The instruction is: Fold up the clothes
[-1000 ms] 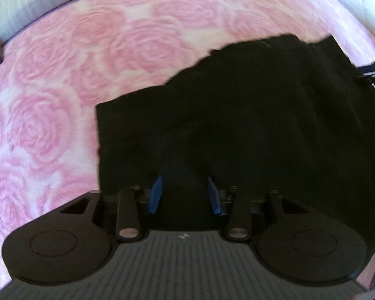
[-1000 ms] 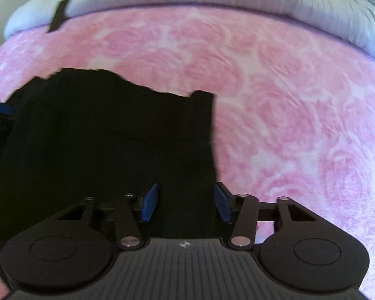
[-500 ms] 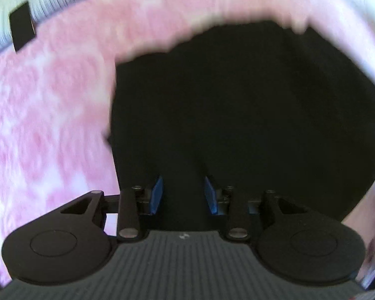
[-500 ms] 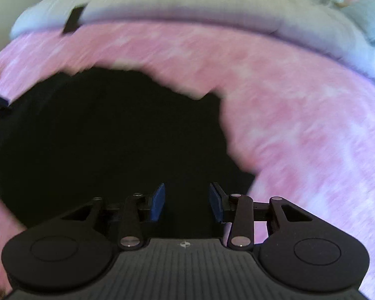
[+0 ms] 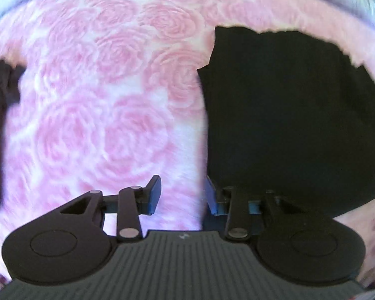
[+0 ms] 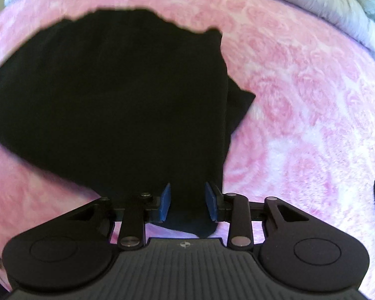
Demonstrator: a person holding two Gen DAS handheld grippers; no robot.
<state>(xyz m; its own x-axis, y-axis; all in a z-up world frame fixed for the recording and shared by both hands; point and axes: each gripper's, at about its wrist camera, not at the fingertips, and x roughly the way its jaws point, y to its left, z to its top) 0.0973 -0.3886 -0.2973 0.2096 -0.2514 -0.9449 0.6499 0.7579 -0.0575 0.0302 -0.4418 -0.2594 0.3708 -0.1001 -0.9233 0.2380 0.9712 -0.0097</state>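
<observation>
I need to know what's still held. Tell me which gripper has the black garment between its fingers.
The right gripper: the black garment runs between its blue fingers. The left gripper is open, with only pink rose blanket between its fingers.

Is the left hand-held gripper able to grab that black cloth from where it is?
Probably yes: the left hand-held gripper is open, the black cloth edge lies just beside its right finger, and only the pink blanket lies between.

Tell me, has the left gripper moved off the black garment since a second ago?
Yes. The left gripper has shifted left: its open jaws now frame the pink blanket, with the black garment to their right.
</observation>
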